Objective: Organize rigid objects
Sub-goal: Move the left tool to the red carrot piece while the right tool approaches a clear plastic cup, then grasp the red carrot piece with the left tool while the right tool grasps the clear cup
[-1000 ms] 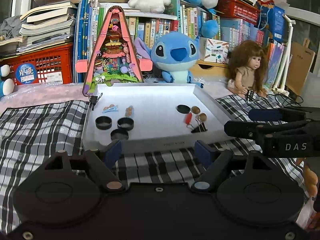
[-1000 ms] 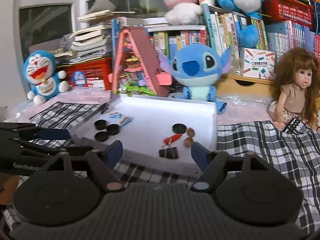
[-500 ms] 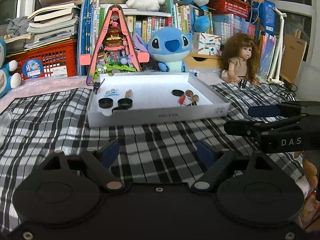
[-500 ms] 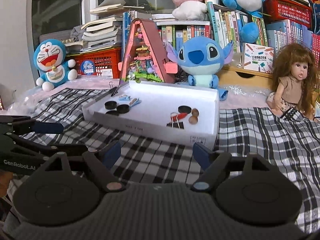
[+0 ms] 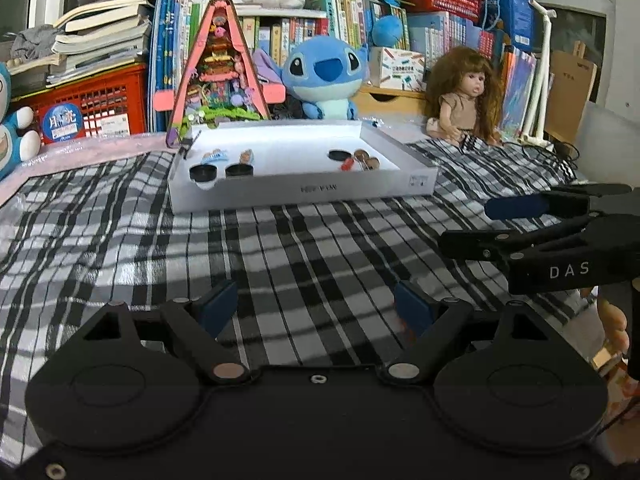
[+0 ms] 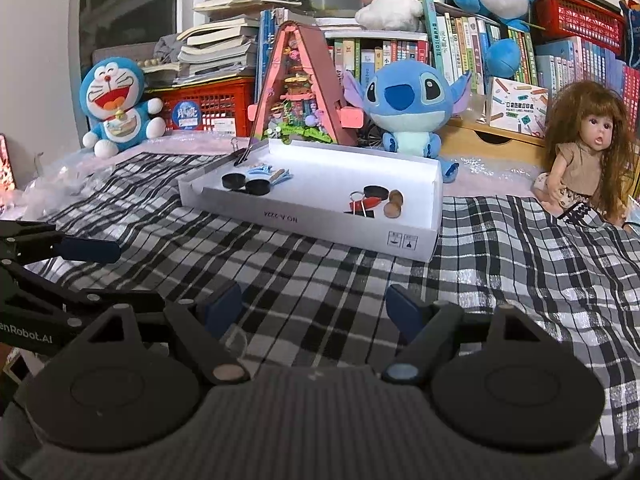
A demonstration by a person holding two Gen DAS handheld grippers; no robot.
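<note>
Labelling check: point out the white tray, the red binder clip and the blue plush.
white tray [image 6: 304, 216], right wrist view, on its front wall.
red binder clip [image 6: 370, 201], right wrist view, on its red body.
blue plush [image 5: 326, 76], left wrist view, on its face.

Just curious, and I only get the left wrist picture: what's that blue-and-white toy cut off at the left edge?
Observer: A Doraemon plush, mouth wide open, sitting beside the red crate.
Operator: Is anything hidden behind the white tray front wall, near the red item?
Observer: Yes, a black binder clip with silver handles lies on the tray floor, right beside it.
</note>
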